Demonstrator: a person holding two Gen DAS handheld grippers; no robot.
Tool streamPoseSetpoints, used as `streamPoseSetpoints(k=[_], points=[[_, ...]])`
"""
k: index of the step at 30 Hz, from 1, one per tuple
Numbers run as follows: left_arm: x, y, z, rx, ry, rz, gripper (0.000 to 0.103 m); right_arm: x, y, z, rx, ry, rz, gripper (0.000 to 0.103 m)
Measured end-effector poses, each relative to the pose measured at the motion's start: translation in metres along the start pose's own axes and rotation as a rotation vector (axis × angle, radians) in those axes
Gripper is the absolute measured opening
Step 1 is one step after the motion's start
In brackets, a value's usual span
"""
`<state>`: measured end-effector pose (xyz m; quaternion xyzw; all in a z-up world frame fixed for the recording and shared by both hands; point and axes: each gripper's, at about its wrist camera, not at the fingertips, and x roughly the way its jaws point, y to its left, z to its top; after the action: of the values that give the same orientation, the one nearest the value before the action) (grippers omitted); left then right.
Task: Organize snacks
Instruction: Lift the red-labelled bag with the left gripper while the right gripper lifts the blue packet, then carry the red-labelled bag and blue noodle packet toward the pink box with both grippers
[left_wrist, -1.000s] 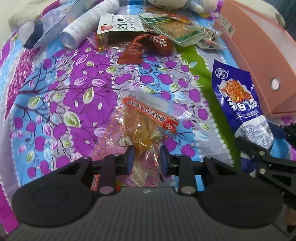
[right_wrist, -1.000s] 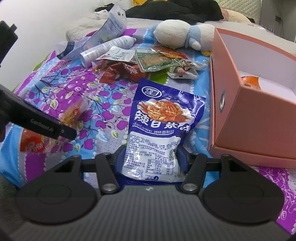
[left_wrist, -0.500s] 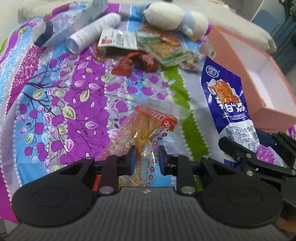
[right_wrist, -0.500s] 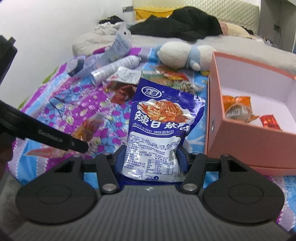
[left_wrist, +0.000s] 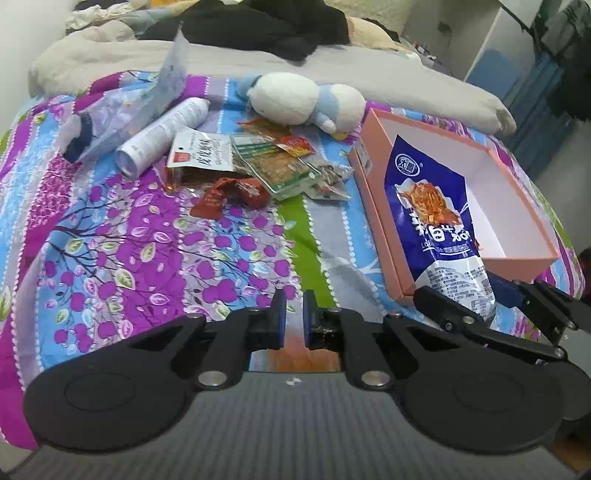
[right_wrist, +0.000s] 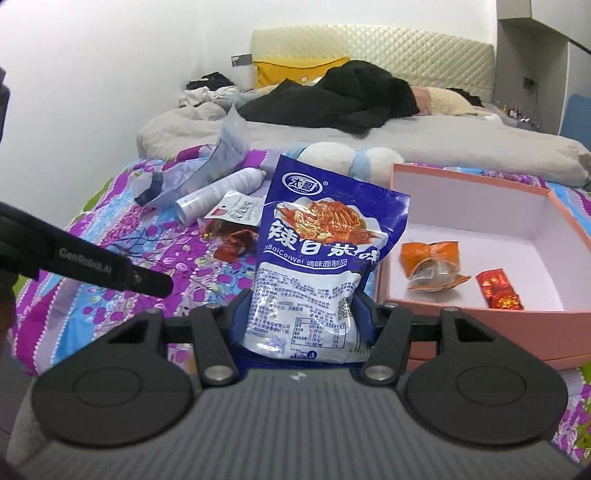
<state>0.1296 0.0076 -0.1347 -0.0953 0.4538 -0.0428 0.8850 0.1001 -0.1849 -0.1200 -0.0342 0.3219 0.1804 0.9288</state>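
My right gripper (right_wrist: 303, 302) is shut on a blue and white snack bag (right_wrist: 321, 258), held upright above the bed, left of the pink box (right_wrist: 480, 317). The bag also shows in the left wrist view (left_wrist: 439, 229) in front of the pink box (left_wrist: 384, 221). The box holds an orange packet (right_wrist: 430, 264) and a red packet (right_wrist: 498, 291). My left gripper (left_wrist: 293, 314) is shut on a clear snack packet with orange contents (left_wrist: 295, 347), mostly hidden between and behind the jaws. More snack packets (left_wrist: 258, 166) lie in a pile at the back.
A plush toy (left_wrist: 303, 99), a white tube (left_wrist: 162, 136) and a clear plastic pouch (left_wrist: 125, 114) lie on the purple floral bedspread (left_wrist: 129, 240). Grey bedding and dark clothes lie beyond. The left gripper's arm (right_wrist: 85, 258) shows at the left.
Both grippers have risen and tilted up. The left one lifted the clear packet off the bedspread. The blue bag has moved toward the pink box, whose inside now shows.
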Motion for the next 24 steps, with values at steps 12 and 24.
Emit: streamPoseSetpoints(k=[12,24], points=[[0.050,-0.007,-0.053,-0.010,0.162,-0.076,0.012,-0.011,-0.050,-0.031,0.145,0.031,-0.040,0.059],[0.112,-0.028,-0.141,0.345,0.436,-0.101,0.068,-0.007,-0.054,-0.043,0.160,0.071,-0.031,0.059]])
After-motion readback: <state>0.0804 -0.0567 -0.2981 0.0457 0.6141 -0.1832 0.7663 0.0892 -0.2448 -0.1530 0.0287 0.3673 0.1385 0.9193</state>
